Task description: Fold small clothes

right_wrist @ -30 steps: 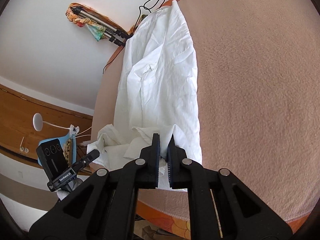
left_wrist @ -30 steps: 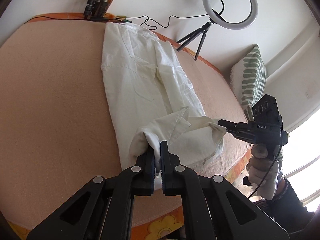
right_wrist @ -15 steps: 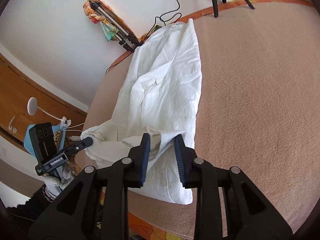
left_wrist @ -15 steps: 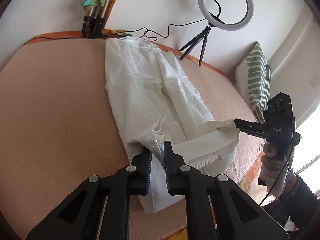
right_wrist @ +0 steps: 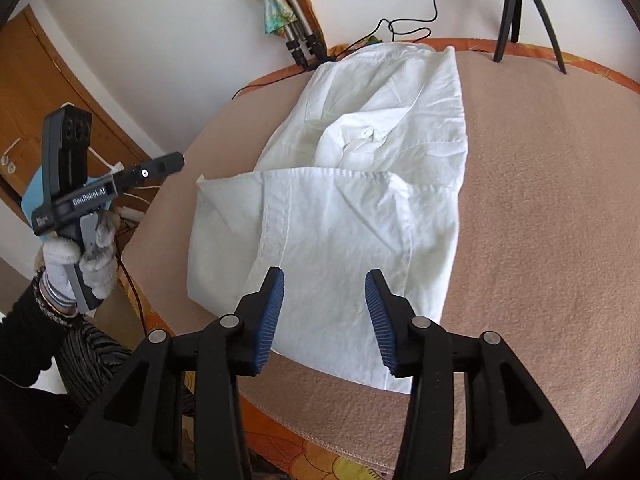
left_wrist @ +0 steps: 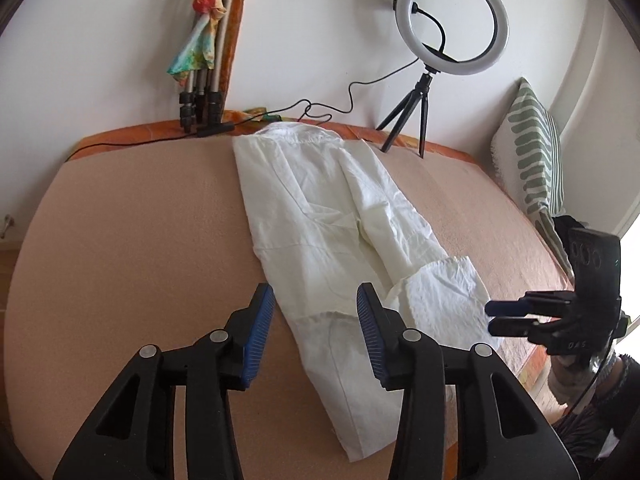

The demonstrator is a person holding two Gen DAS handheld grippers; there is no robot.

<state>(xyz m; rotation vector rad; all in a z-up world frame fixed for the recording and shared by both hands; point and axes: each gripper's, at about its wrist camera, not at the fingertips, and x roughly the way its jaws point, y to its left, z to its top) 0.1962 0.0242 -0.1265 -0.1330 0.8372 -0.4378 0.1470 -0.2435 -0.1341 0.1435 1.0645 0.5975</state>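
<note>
White shirt [left_wrist: 320, 236] lies flat on the peach blanket [left_wrist: 132, 240], its near end doubled back. My left gripper [left_wrist: 316, 320] and right gripper [right_wrist: 325, 300] both hang spread wide above it, holding nothing.

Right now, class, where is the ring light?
In the left wrist view, the ring light stands on its small tripod at the bed's far edge, right of the white shirt's collar, against the wall.

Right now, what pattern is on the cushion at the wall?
The cushion has green stripes on white, seen only in the left wrist view.
</note>
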